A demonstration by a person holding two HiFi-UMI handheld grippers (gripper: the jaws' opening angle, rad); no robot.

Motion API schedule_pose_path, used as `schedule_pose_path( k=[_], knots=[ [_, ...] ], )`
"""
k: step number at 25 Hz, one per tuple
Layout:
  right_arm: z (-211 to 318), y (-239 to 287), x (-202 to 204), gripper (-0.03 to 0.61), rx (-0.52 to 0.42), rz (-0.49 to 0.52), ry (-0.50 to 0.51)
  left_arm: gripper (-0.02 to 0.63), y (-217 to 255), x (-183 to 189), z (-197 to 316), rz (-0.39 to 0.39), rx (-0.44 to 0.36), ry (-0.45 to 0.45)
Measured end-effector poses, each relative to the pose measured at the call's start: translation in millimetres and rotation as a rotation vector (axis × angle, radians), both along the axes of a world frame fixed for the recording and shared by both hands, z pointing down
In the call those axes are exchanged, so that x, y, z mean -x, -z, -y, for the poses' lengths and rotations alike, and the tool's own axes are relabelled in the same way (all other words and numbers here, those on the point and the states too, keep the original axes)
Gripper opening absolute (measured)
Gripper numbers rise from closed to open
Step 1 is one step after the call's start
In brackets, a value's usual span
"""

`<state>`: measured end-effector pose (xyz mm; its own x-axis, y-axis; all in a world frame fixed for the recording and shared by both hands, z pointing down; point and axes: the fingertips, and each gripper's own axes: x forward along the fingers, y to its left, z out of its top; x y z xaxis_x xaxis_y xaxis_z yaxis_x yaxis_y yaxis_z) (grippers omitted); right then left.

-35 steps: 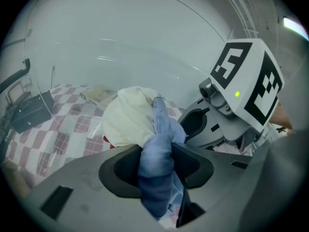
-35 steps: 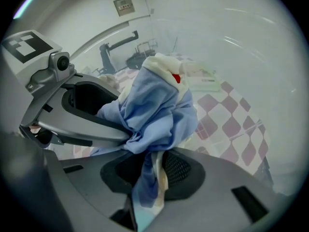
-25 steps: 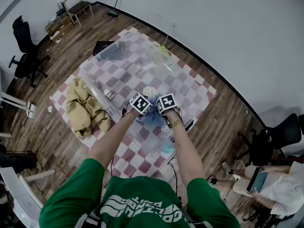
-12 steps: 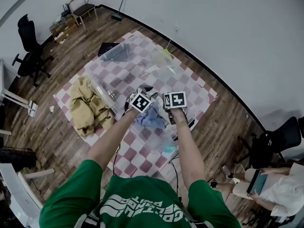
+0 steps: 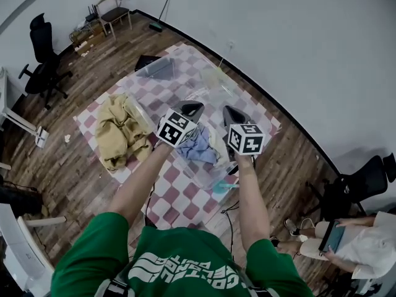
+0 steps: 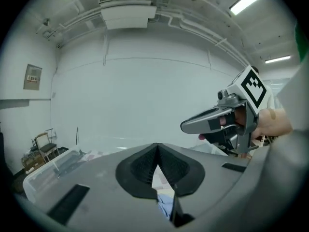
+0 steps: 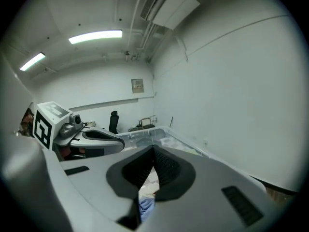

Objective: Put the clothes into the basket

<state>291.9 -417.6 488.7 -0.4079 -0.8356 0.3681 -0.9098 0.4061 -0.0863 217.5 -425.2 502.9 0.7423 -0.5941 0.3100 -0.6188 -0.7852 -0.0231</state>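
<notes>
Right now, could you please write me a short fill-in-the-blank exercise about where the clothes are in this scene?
1. The blue garment lies ____ the clear bin.
2. In the head view, the tan garment lies on the checkered mat, to the bin's ____.
3. The person's shirt is ____.
Missing words: inside; left; green.

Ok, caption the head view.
Left gripper and right gripper, shut, hover over a blue garment in the clear bin; tan clothes lie beside it.
</notes>
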Motion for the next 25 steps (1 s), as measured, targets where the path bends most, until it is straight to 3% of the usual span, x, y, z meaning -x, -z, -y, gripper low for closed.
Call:
schedule_pose_path(
  k=[5, 9, 18, 25],
  knots=[
    [-49.9, 30.8, 30.3, 0.009, -0.08, -0.012, 0.054, 0.003, 34.0, 35.8, -46.8, -0.097, -0.034, 0.018],
    [-87.2, 33.5, 65.0, 0.008, -0.098, -0.008, 0.091, 0.003, 41.2, 79.8, -80.2, -0.091, -0.093, 0.052],
    [-163.5, 20.2, 146.7, 0.009, -0.111, -0.003, 0.156, 0.003, 28.1, 174.7, -152.8, -0.115, -0.06, 0.097],
    [-197.4, 7.0, 181.8, 0.008, -0.109, 0.0, 0.174, 0.003, 16.0, 216.2, -184.9, -0.123, -0.04, 0.11]
  ],
)
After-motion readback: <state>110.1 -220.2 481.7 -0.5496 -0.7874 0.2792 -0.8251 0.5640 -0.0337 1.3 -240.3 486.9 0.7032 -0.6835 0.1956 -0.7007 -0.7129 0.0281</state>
